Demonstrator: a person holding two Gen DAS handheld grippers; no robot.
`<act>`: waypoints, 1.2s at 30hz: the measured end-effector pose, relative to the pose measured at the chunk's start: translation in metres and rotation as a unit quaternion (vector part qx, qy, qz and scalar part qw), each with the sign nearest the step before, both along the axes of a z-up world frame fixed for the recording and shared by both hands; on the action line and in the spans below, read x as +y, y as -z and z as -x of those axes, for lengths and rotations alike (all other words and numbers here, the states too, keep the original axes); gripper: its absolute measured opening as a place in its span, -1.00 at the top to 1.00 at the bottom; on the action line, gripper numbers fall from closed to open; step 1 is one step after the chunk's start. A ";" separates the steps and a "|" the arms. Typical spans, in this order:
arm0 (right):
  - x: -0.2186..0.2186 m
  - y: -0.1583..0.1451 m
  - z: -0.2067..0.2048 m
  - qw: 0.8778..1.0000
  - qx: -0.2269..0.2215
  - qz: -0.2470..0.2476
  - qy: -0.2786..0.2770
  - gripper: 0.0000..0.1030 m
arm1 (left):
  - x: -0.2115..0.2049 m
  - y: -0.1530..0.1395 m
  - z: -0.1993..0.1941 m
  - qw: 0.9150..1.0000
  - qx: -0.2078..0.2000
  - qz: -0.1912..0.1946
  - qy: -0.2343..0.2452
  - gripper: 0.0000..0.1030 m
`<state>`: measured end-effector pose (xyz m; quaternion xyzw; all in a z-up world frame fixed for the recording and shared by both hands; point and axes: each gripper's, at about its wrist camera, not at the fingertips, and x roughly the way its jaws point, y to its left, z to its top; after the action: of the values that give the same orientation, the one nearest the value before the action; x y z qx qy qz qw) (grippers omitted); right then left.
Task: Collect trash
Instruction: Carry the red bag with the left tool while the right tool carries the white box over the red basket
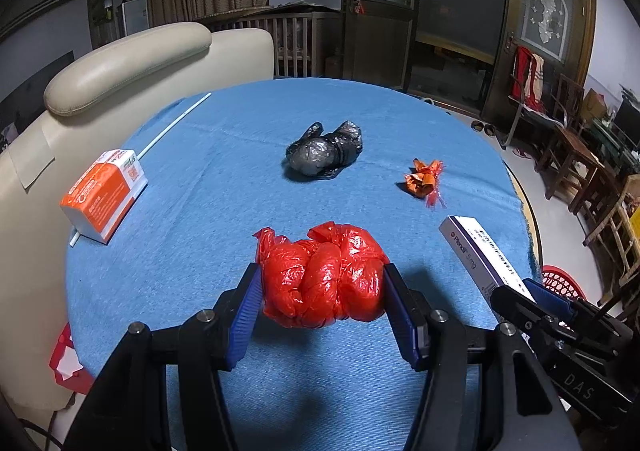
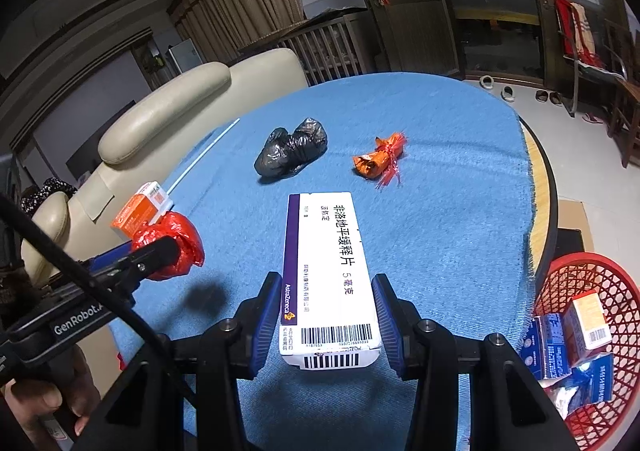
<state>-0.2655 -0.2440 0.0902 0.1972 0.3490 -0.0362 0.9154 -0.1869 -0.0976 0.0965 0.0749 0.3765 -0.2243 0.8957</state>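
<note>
Both grippers are loaded right now. The left gripper (image 1: 322,283) is pinching the red bag (image 1: 322,277) from both sides, pads pressed into the crinkly plastic, and the bag looks lifted a bit off the blue cloth (image 1: 224,155), judging by the shadow under it. The right gripper (image 2: 326,315) is clamped on the white box (image 2: 326,271) near its barcode end, with the box's long axis running straight out ahead of the fingers.

The bit that matters for the next move: the red basket (image 2: 600,283) sits off the table edge, low and to the right of the right gripper. It already has a few boxes in it. So the right hand is clearly the nearer one to the basket; the left is on the far side of the box from it and would have to cross over or wait its turn. My guess is the box goes in first with a swing to the right and down, and since most of its length sticks out past the fingers, that far end could clip the rim.

Still left on the cloth, all beyond the box: a black bag (image 2: 292,151), an orange wrapper (image 2: 378,161) to its right, and an orange box (image 1: 102,193) over at the left edge by the sofa (image 1: 120,63).
</note>
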 end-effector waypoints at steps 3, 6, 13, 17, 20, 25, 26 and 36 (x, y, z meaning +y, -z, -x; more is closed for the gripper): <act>-0.004 -0.002 0.004 1.000 -0.005 -0.003 0.004 0.05 | -0.005 -0.002 0.003 1.000 -0.003 -0.003 0.005 -0.18; -0.008 -0.003 0.007 1.000 -0.009 -0.006 0.009 0.05 | -0.011 -0.003 0.006 1.000 -0.006 -0.006 0.011 -0.18; -0.020 -0.006 0.017 1.000 -0.017 -0.014 0.022 0.05 | -0.024 -0.008 0.015 1.000 -0.013 -0.011 0.025 -0.18; -0.026 -0.007 0.022 0.999 -0.021 -0.018 0.030 0.05 | -0.031 -0.009 0.020 0.999 -0.016 -0.015 0.032 -0.18; -0.030 -0.007 0.025 0.999 -0.023 -0.020 0.034 0.05 | -0.035 -0.009 0.023 0.999 -0.017 -0.018 0.036 -0.18; -0.036 -0.007 0.029 0.999 -0.027 -0.025 0.040 0.05 | -0.042 -0.011 0.027 0.999 -0.020 -0.023 0.041 -0.18; -0.037 -0.006 0.030 0.998 -0.028 -0.026 0.041 0.05 | -0.043 -0.011 0.027 0.999 -0.021 -0.024 0.042 -0.18; -0.050 -0.004 0.039 0.997 -0.032 -0.034 0.056 0.05 | -0.055 -0.011 0.034 0.998 -0.025 -0.034 0.053 -0.18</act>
<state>-0.3047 -0.2938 0.0939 0.2487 0.3087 -0.0686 0.9155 -0.2213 -0.1531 0.1078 0.1306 0.3572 -0.2567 0.8885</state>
